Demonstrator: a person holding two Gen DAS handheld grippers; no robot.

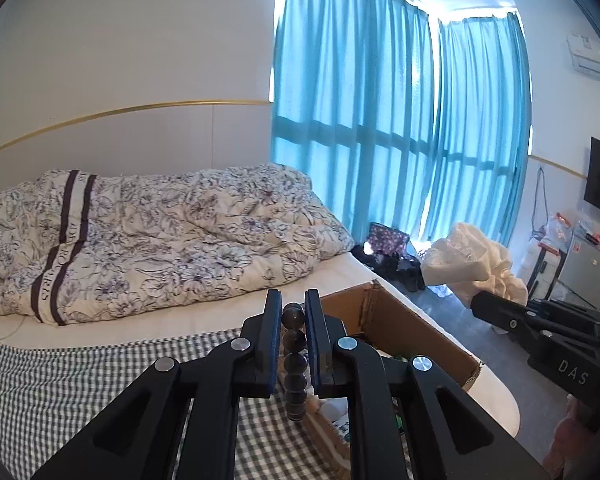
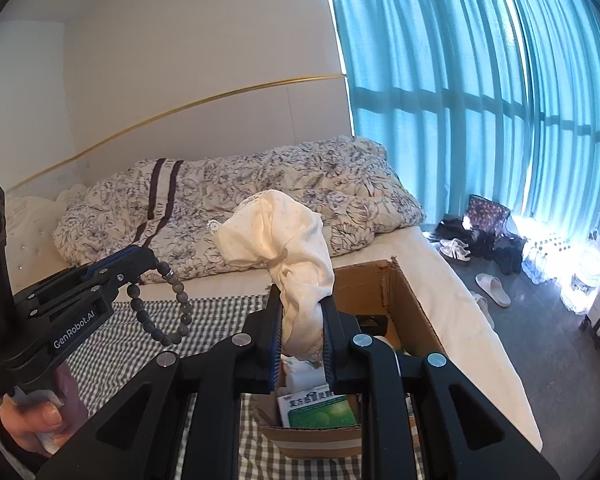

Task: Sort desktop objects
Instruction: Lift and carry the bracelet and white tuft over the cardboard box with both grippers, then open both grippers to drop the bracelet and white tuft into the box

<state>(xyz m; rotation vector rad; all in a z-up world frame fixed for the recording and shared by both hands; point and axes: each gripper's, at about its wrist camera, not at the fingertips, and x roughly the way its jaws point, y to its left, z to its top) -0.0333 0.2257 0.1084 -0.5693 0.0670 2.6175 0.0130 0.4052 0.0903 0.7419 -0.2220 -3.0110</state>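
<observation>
Holding both loads in the air, I am at the carry-and-drop step of the sort. My left tongs [image 1: 293, 346] are clamped on a bead bracelet [image 1: 293, 360] of dark round beads; from the right wrist view the loop hangs free below the tips, over the checked cloth [image 2: 204, 316] spread on the bed. My right tongs [image 2: 302, 344] pinch a bunched cream cloth [image 2: 284, 248], whose upper end stands up and flops forward past the tips, while a lower fold sits between the pads.

The cardboard box [image 2: 396, 300] lies at the bed's right edge, on the near end of the checked cloth, open at the top. Inside I can see a green and white medicine packet [image 2: 320, 410] and something white above it; the rest is hidden by my own tongs.

I judge the next move to be bringing one load over the box opening and letting go, probably the cream cloth, since the right tongs already sit nearly above it. The bracelet needs a shift rightward first.

My left hand [image 2: 36, 420] wraps the handle low, tongs angled up and to the right. The right tongs point forward, slightly downward, at the box.
</observation>
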